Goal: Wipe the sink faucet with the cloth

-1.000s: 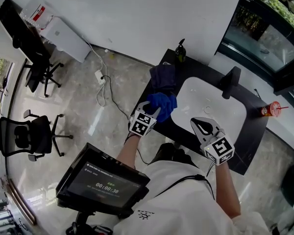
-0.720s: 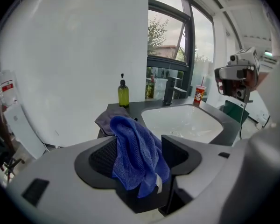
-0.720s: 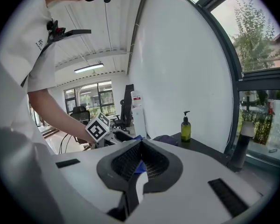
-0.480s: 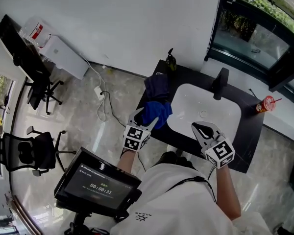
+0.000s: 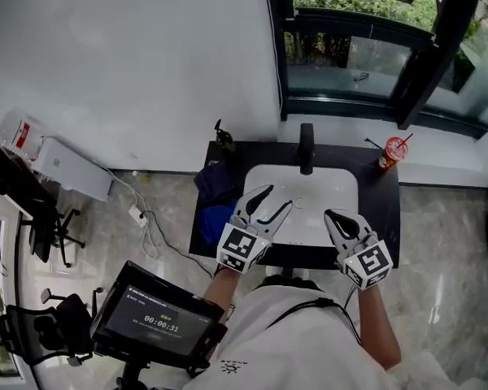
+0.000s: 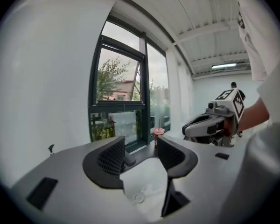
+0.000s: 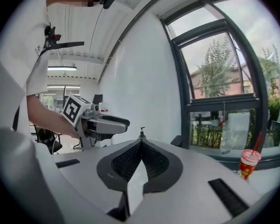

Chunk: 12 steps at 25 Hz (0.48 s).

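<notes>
The timer on the screen (image 5: 159,322) at the lower left reads 00:00:31, where one second ago it read 00:00:30; the smaller line above it is too small to read.

One second ago the left hand-held gripper (image 5: 280,197) was down on the blue cloth (image 5: 214,218) at the left edge of the bench (image 5: 382,210). Now it is lifted and hangs over the left part of the sink (image 5: 325,187). Its jaws opened off the cloth and have just come in a little. They stand apart, with nothing between them, as the left gripper view shows (image 6: 140,148). The cloth lies on the bench left of the sink, just beside a darker blue cloth (image 5: 215,183), and no gripper touches it. The faucet (image 5: 307,147) stands black and upright at the far rim of the sink, well apart from the cloth.

The right hand-held gripper (image 5: 328,214) has come from the near rim to a place over the right part of the sink. Its jaws are pressed together and hold nothing (image 7: 141,148).

The whole view has also turned, so the window now fills the top right.

For containers, a pump bottle (image 5: 222,139) stands at the far left corner of the bench. The sink shows a white bottom with a round drain. A red cup (image 5: 393,150) with a straw stands at the far right of the bench; I cannot tell what it contains, and its print is not readable.
</notes>
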{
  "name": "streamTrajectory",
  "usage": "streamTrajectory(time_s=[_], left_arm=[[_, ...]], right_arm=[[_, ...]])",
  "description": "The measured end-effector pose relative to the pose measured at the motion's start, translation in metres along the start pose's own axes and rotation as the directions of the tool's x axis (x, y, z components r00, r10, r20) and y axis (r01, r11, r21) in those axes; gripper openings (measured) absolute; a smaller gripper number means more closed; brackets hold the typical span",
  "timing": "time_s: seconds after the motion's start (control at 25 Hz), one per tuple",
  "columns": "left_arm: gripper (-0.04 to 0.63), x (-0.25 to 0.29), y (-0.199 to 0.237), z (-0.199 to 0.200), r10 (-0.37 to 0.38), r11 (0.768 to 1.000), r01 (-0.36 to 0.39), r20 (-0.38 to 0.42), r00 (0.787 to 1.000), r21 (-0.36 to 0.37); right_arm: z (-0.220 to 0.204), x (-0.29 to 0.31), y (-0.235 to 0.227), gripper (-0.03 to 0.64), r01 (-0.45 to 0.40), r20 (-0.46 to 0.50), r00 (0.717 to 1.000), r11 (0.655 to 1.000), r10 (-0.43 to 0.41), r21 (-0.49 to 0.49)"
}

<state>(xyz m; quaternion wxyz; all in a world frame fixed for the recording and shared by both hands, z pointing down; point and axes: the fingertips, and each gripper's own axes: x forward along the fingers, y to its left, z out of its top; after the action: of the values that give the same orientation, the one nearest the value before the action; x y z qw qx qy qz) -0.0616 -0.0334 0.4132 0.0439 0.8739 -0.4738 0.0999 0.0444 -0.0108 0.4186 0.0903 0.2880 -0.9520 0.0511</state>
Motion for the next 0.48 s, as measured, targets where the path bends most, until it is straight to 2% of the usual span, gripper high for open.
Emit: streamTrajectory(time_s=[0.08, 0.12, 0.16, 0.28, 0.48], left_arm=[[0.187, 0.013, -0.02, 0.012, -0.058, 0.998, 0.057, 0.022, 0.998, 0.02], [0.126, 0.018, -0.029, 0.016, -0.081, 0.996, 0.08, 0.026, 0.996, 0.03], [0.094, 0.021, -0.037, 0.019, -0.098, 0.995, 0.097, 0.025, 0.995, 0.032], [0.011, 0.024, -0.052, 0.02, -0.114, 0.993, 0.114, 0.005, 0.993, 0.036], [0.002, 0.015, -0.069, 0.019, -0.131, 0.99, 0.131, 0.001, 0.991, 0.047]], right_arm=[[0.003, -0.016, -0.011, 0.003, 0.045, 0.013, 0.999, 0.999, -0.045, 0.008], [0.005, -0.024, -0.015, 0.003, 0.061, 0.02, 0.998, 0.998, -0.062, 0.011], [0.006, -0.031, -0.019, 0.003, 0.075, 0.028, 0.997, 0.997, -0.075, 0.015], [0.01, -0.045, -0.023, 0.003, 0.084, 0.05, 0.995, 0.996, -0.085, 0.021], [0.005, -0.055, -0.023, 0.003, 0.088, 0.074, 0.993, 0.996, -0.089, 0.023]])
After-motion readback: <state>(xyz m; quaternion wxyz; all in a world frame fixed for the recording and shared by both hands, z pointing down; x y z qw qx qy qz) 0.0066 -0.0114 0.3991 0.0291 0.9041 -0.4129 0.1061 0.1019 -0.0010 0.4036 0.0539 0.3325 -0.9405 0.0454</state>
